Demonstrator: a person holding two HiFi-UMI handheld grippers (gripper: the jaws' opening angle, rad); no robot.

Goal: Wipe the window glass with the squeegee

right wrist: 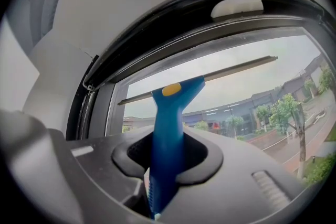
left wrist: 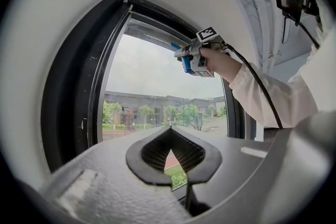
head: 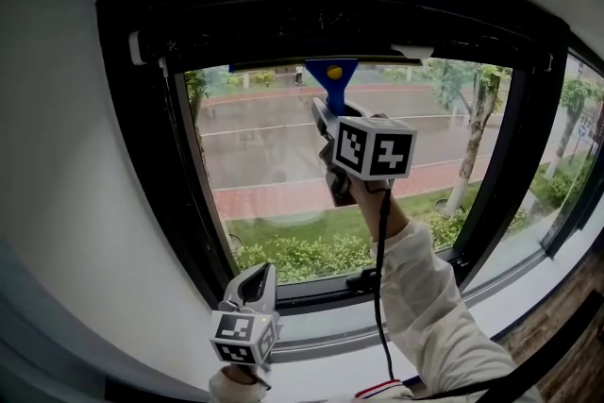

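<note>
A blue squeegee (head: 332, 82) with a yellow dot on its handle is held high against the window glass (head: 274, 156), its blade along the top edge of the pane. My right gripper (head: 330, 120) is shut on the squeegee (right wrist: 169, 128) handle, with the thin blade (right wrist: 210, 77) lying across the glass near the upper frame. My left gripper (head: 257, 283) rests low by the sill, shut with nothing in it. In the left gripper view the left gripper (left wrist: 170, 157) points at the pane, and the right gripper (left wrist: 185, 57) with the squeegee shows up high.
A thick black window frame (head: 142, 156) surrounds the pane. A white latch piece (right wrist: 236, 7) sits on the upper frame. The grey sill (head: 321, 335) runs below, and a black cable (head: 380, 297) hangs from the right gripper along the person's white sleeve (head: 429, 307).
</note>
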